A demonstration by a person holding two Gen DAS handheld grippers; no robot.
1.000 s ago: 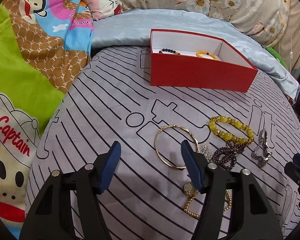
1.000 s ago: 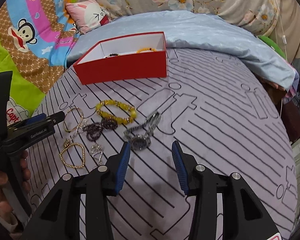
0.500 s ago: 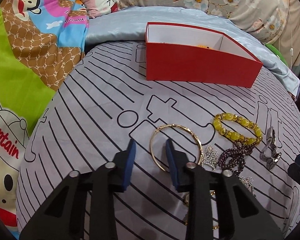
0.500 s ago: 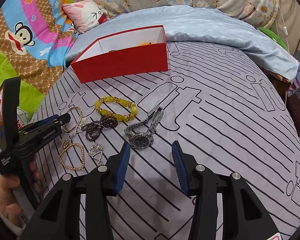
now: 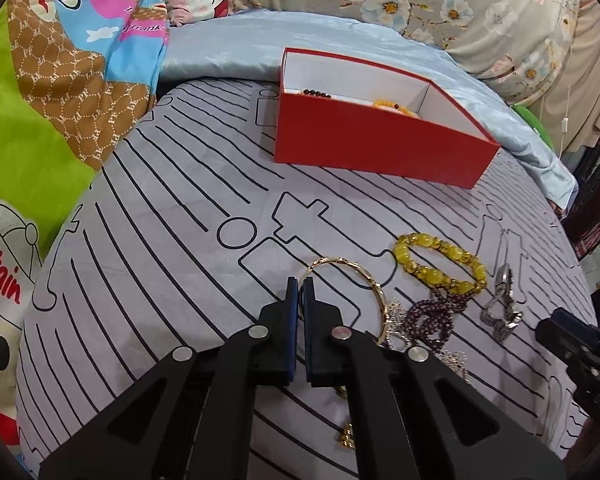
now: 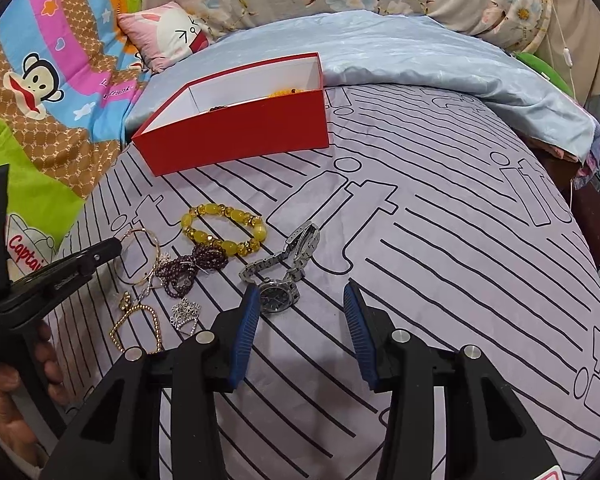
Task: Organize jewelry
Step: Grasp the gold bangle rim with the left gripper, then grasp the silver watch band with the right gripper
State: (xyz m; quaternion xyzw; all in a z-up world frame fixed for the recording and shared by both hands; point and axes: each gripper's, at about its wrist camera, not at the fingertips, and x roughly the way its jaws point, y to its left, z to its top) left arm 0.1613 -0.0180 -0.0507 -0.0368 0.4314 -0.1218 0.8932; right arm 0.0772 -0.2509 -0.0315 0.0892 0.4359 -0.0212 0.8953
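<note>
Left wrist view shows the left gripper [image 5: 300,292] clamped on the gold bangle [image 5: 356,276], two bracelets already in the red box [image 5: 380,148] at twelve o'clock, several pieces left, right gripper [image 6: 300,312] apart, empty.

Even, soft indoor light; colours bright, no harsh glare. Faint diffuse shadows on the striped sheet [image 6: 440,240] under the gripper arms. Strong fisheye bending with black corner vignette; centre sharp, edges slightly soft.
</note>
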